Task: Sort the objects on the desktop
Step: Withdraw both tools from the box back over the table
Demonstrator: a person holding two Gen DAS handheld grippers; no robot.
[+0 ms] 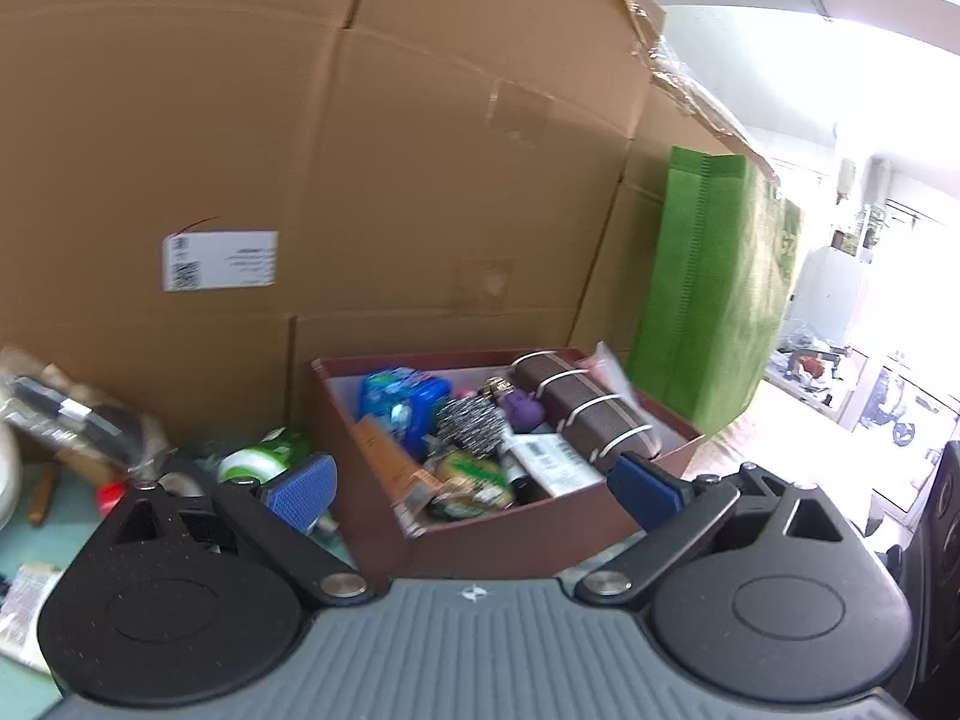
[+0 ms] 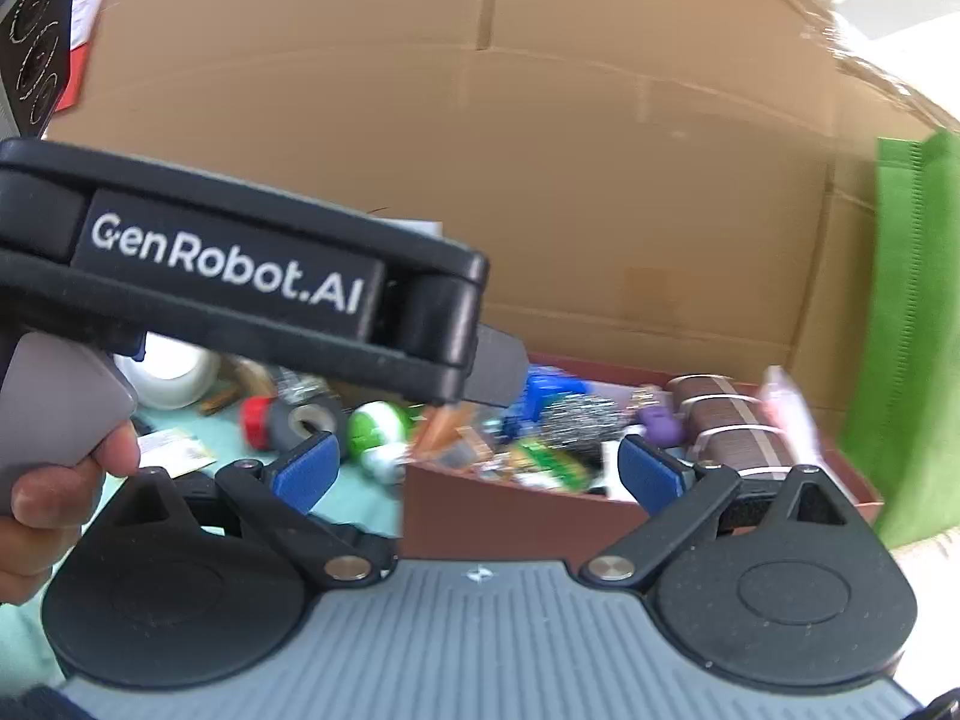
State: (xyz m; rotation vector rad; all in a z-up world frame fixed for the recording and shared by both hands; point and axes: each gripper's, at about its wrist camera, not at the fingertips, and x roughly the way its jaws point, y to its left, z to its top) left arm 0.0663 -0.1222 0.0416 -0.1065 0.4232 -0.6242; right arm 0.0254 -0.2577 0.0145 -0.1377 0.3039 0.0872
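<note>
While right wrist view alone catches a hand [image 2: 57, 480] gripping the left gripper [image 1: 471, 483], jaws spread and empty, same on right gripper [image 2: 477, 468]; maroon cardboard box [image 1: 510, 540] of clutter on teal table [image 1: 60, 516], ribbed brown roll [image 1: 585, 414] inside.
</note>
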